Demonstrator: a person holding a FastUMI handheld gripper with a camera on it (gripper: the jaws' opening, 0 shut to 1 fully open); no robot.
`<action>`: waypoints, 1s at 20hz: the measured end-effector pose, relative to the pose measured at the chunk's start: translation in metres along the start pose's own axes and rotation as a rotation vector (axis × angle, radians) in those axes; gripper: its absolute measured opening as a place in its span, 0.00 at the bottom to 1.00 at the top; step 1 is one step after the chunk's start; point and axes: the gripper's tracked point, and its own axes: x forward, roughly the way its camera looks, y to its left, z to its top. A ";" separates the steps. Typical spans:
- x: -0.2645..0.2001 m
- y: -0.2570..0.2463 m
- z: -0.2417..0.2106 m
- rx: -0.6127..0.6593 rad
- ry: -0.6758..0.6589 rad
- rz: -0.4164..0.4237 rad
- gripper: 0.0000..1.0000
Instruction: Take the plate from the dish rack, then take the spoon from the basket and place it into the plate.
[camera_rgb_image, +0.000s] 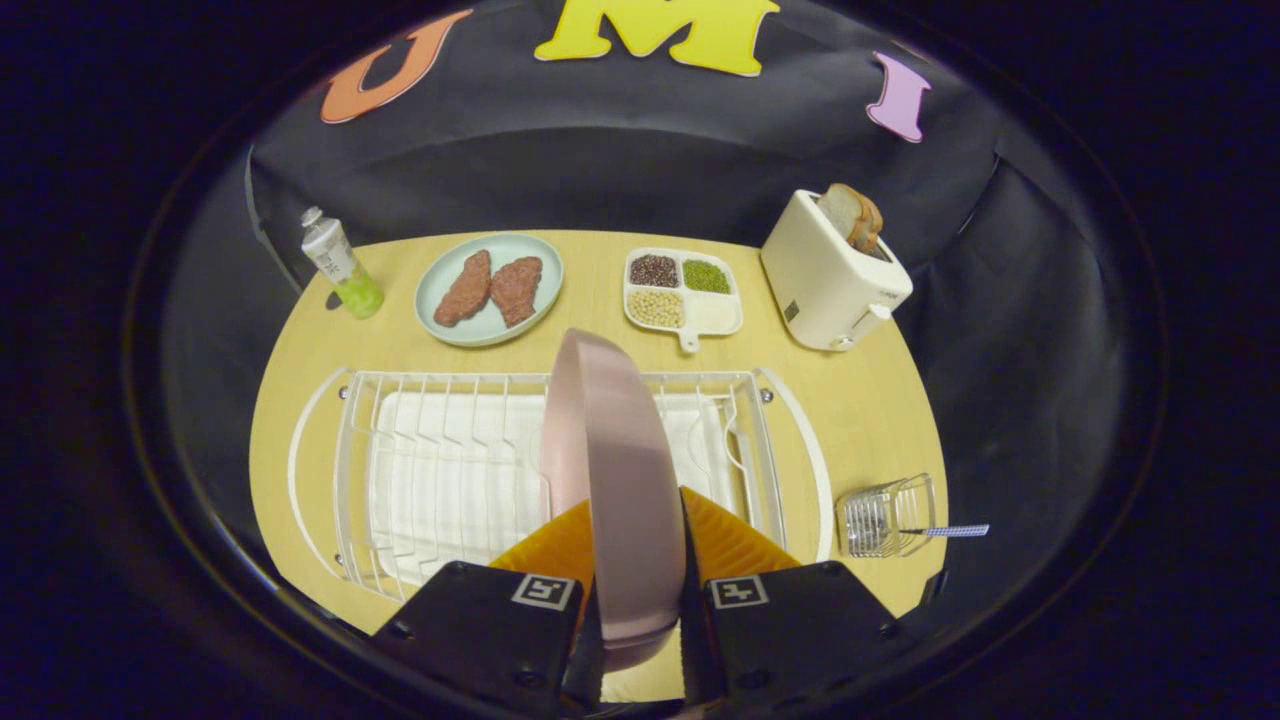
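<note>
A pink plate (618, 470) stands on edge between the two fingers of my gripper (636, 545), which is shut on its rim. The plate rises above the white wire dish rack (440, 470), held over the rack's middle. To the right of the rack, a small clear wire basket (885, 515) lies on the table with a spoon (950, 531) sticking out of it; its blue-patterned handle points right.
Beyond the rack, on the wooden table (870, 400), stand a bottle (340, 265) with green liquid, a pale green plate (488, 290) with two pieces of meat, a divided tray (684, 290) of beans and a white toaster (830, 275) with bread in it.
</note>
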 end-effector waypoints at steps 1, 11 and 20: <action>-0.002 0.000 0.002 -0.014 -0.003 -0.021 0.35; -0.059 -0.012 0.004 -0.070 -0.130 -0.003 0.35; -0.097 -0.046 -0.072 0.066 -0.214 0.296 0.35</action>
